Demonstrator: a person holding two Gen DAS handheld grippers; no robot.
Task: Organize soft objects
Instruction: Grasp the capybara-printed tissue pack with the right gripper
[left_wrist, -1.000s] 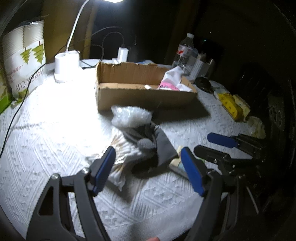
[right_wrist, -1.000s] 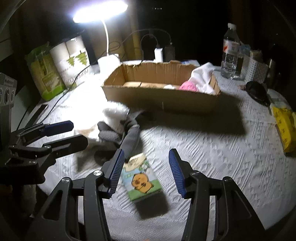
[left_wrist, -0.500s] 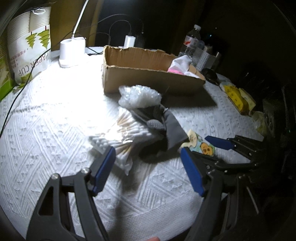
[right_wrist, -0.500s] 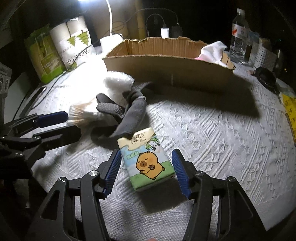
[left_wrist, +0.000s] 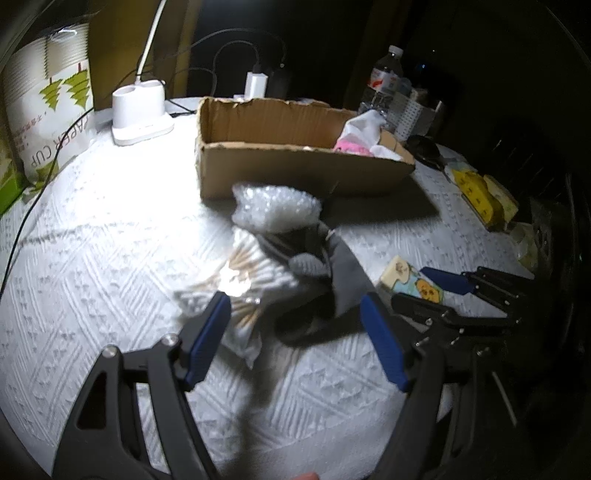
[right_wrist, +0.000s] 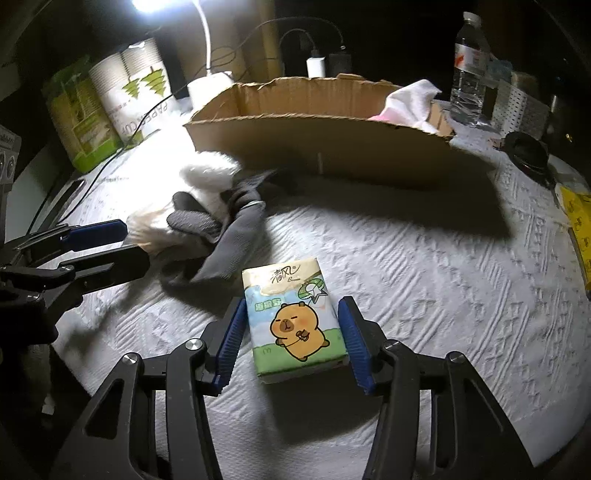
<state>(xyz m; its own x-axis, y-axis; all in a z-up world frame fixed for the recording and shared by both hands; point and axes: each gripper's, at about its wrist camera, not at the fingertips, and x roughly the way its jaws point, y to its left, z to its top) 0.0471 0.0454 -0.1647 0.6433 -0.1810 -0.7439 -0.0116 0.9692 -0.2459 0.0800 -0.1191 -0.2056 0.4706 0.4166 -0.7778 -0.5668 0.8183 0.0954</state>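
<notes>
The white textured tablecloth (right_wrist: 424, 266) fills most of both views. The cardboard box (right_wrist: 332, 147) stretches across the upper middle of my right view, white and pink cloth (right_wrist: 410, 101) bunched at its right end. Left of centre lies the grey glove (right_wrist: 229, 236), against a bag of cotton swabs (left_wrist: 243, 273) and a wad of bubble wrap (left_wrist: 277, 210). My right gripper (right_wrist: 291, 336) reaches forward low over the cloth at lower centre, jaws apart, straddling the tissue pack (right_wrist: 291, 325) without clamping it. My left gripper (left_wrist: 295, 332) hangs at the bottom of its own view, jaws wide, just short of the glove.
</notes>
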